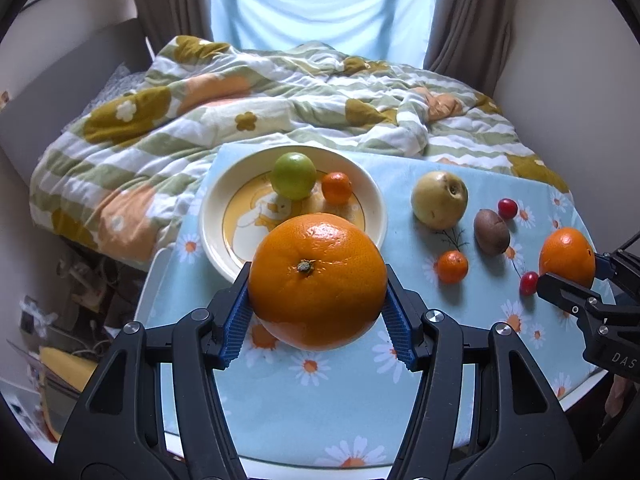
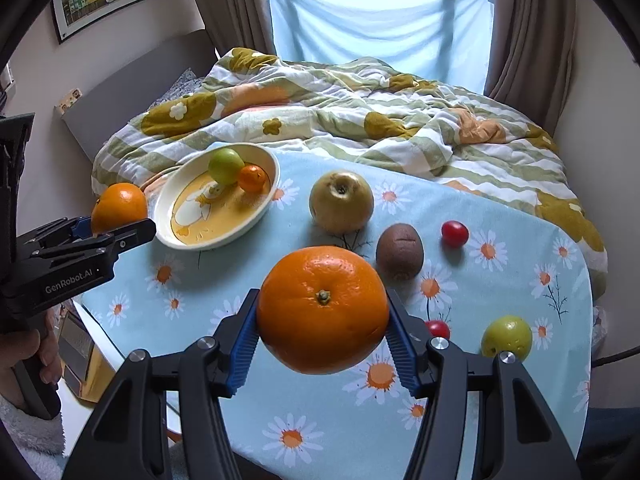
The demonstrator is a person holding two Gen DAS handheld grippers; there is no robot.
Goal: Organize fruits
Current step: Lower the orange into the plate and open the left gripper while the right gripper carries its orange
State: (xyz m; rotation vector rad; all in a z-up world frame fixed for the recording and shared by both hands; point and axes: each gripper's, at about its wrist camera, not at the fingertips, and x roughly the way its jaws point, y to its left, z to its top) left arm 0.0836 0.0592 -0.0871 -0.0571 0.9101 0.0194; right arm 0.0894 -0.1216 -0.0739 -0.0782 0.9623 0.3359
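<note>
Pinching one round, dimpled-skinned orange each, the left gripper [image 1: 318, 300] holds its orange [image 1: 318, 280] beside the glazed plate [image 1: 216, 216], the right gripper [image 2: 322, 320] its orange [image 2: 322, 308] above the daisy-print tabletop [image 2: 320, 420].

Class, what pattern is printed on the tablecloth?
White-and-orange daisies on light blue tablecloth; clearest in the right wrist view.

Open cloth near, crowded middle

Bare tablecloth [image 2: 320, 432] along the near edge; pear [image 2: 341, 202], kiwi [image 2: 399, 251] and cherry tomato [image 2: 455, 233] clustered mid-table, plate [image 2: 264, 210] at far left half free.
</note>
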